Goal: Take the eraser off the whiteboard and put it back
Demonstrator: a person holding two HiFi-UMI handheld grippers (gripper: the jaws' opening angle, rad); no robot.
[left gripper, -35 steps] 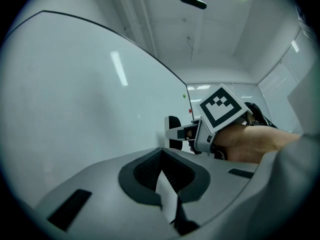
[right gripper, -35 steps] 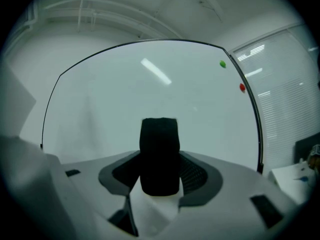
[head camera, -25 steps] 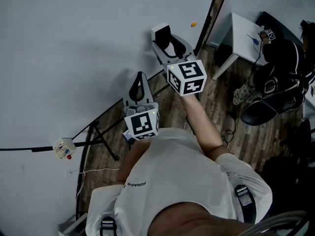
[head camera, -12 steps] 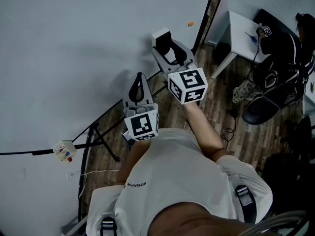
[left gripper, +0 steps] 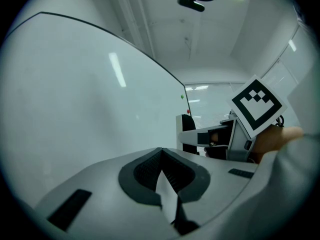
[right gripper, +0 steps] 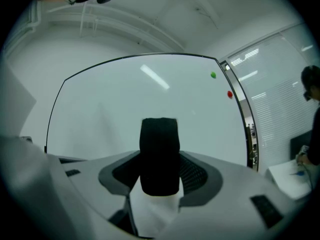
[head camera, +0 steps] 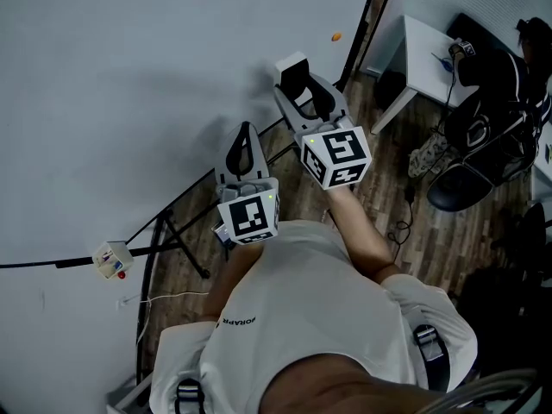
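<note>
Eraser (head camera: 294, 69) partly hidden inside right tool (head camera: 302, 84)

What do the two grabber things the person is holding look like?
Both are light grey plastic, with dark ribbed pads lining their pointed jaws. The left gripper and the right gripper each carry a white cube printed with black square markers, and each cube has a tiny green light. The person wears a white short-sleeved T-shirt with small dark lettering.

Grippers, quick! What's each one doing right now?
Left gripper: shut, nothing in it.
Right gripper: shut on the black felt block eraser with a white back.
</note>
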